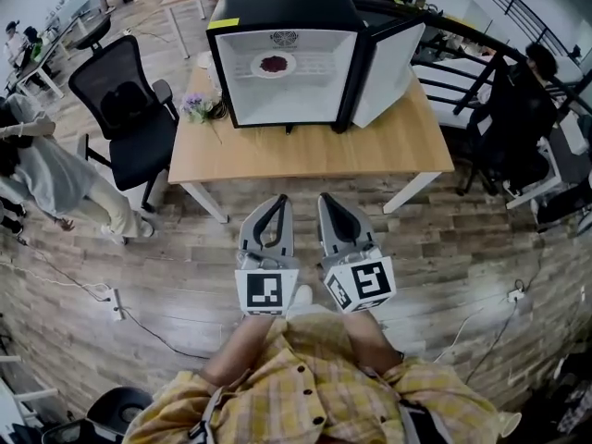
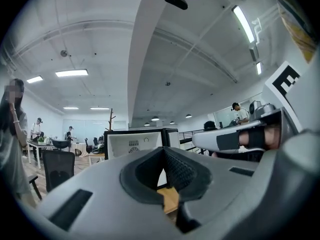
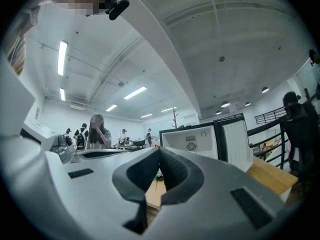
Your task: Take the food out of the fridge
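Fridge (image 1: 282, 54) sits on the wooden table (image 1: 305, 151), with its door (image 1: 387, 58) swung open on its right side. The food (image 1: 274, 63) is inside the fridge: a dark red pile on a white plate (image 1: 274, 70), about mid-width and close to the round vent (image 1: 284, 37). Nothing is touching it. Both grippers are out in front of the fridge and well apart from it, off the table's front edge and over the wood floor (image 1: 185, 276). They sit side by side, nearly touching, and point level at the open compartment. The left gripper (image 1: 281, 200) has its jaws pressed together with nothing between them. The right gripper (image 1: 326, 199) is the same, pads meeting and empty. Each gripper's own view looks over its closed tips to the fridge front and the table edge. A small bunch of flowers (image 1: 202, 106) lies on the table just beside the fridge's left wall. A black office chair (image 1: 125, 109) stands further left of the fridge, off the table. A person (image 1: 51, 178) stands beyond that chair. Another person (image 1: 518, 109) sits to the right of the fridge, past the open door, by a dark railing (image 1: 518, 12). The operator wears a yellow plaid shirt (image 1: 314, 387).
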Tool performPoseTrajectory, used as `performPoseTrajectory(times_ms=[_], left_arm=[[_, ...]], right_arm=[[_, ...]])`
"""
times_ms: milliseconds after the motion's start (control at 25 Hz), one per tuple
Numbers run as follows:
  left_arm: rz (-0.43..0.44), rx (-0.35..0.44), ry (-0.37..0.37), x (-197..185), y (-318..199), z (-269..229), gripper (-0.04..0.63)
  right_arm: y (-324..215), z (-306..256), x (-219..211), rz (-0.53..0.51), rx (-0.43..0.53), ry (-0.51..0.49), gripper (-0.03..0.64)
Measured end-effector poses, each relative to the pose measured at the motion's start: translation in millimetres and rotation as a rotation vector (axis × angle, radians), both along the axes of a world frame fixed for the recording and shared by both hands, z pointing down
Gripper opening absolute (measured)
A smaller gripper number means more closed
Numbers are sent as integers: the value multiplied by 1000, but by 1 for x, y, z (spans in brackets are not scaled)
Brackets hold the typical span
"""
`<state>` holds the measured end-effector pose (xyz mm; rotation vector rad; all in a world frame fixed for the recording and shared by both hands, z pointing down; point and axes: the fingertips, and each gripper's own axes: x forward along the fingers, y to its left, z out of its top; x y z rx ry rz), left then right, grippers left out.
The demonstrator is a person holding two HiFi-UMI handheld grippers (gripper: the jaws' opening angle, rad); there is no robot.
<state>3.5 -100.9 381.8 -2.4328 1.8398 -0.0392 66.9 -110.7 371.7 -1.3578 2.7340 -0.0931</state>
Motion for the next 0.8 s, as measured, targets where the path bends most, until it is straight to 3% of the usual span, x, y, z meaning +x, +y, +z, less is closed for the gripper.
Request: performPoseTrajectory(times_ms=[400,600,800], left_arm=[[-23,-69,-15,-6,-37,22,6],[2,-73,-16,-7,-66,31,6],[7,-53,6,-17,-105,25,6]], right_arm=[[-40,29,-13,-74,-49,70,8],[-66,38,-15,-43,-73,69,8],[-99,33,-23,-28,-39,99,8]])
